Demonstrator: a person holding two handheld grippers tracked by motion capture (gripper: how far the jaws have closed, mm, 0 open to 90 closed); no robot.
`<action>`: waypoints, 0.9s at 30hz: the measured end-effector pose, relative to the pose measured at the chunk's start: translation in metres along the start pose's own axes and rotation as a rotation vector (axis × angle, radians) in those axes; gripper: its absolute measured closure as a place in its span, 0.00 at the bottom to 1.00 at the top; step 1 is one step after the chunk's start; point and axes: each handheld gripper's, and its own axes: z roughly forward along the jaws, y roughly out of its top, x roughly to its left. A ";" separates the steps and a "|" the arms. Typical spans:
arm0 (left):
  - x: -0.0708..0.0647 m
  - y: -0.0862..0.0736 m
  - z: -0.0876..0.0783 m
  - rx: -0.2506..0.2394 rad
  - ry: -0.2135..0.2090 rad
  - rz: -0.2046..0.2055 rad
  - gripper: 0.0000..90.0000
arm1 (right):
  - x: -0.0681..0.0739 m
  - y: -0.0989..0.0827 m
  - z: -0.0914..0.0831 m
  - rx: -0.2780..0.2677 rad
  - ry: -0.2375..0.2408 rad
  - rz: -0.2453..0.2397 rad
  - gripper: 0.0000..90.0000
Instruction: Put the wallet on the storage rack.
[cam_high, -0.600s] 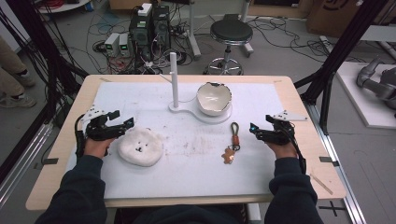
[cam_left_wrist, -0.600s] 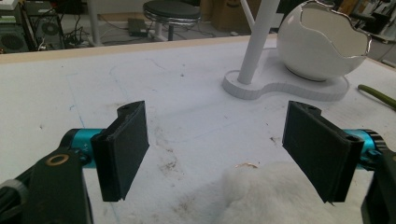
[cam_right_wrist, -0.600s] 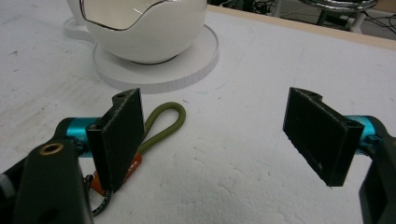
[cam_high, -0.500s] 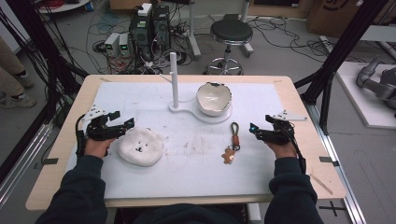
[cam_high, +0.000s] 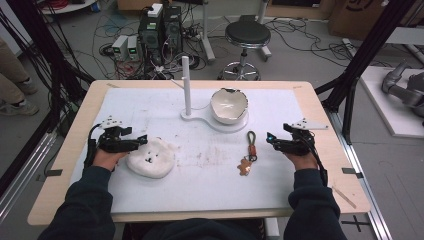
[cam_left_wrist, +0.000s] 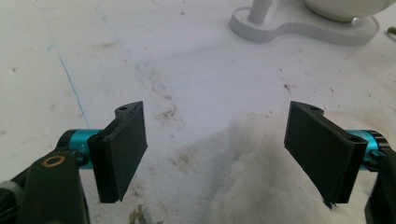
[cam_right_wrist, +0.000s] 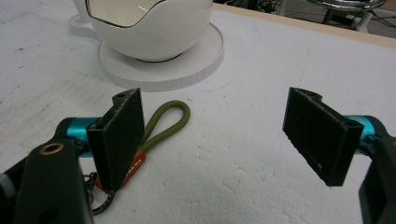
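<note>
White stand (cam_high: 196, 115) with upright post and round base, carrying a jagged-rimmed white bowl (cam_high: 228, 105), near the far middle of the table (cam_high: 320, 112). Left gripper (cam_high: 141, 140), jaws wide apart and empty, well to the stand's near left, just beside a white fluffy plush (cam_high: 150, 157). Right gripper (cam_high: 270, 141), jaws likewise spread and empty, to the stand's near right, close beside a keychain (cam_high: 248, 152) with olive loop and orange tab.

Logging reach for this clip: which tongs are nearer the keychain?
Right. The right tongs sit open just to the right of the keychain, almost beside its green loop. The left tongs are open far across the table, at the white fluffy toy.
</note>
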 end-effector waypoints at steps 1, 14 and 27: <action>0.000 -0.001 0.002 0.025 -0.005 -0.009 0.23 | 0.000 0.000 0.000 0.003 -0.002 -0.002 0.24; -0.006 -0.006 0.008 0.156 -0.176 -0.026 0.66 | 0.005 -0.001 0.002 0.033 0.010 -0.017 0.24; -0.010 0.005 -0.002 0.068 -0.239 -0.054 0.88 | 0.007 -0.001 0.005 0.041 0.018 -0.025 0.24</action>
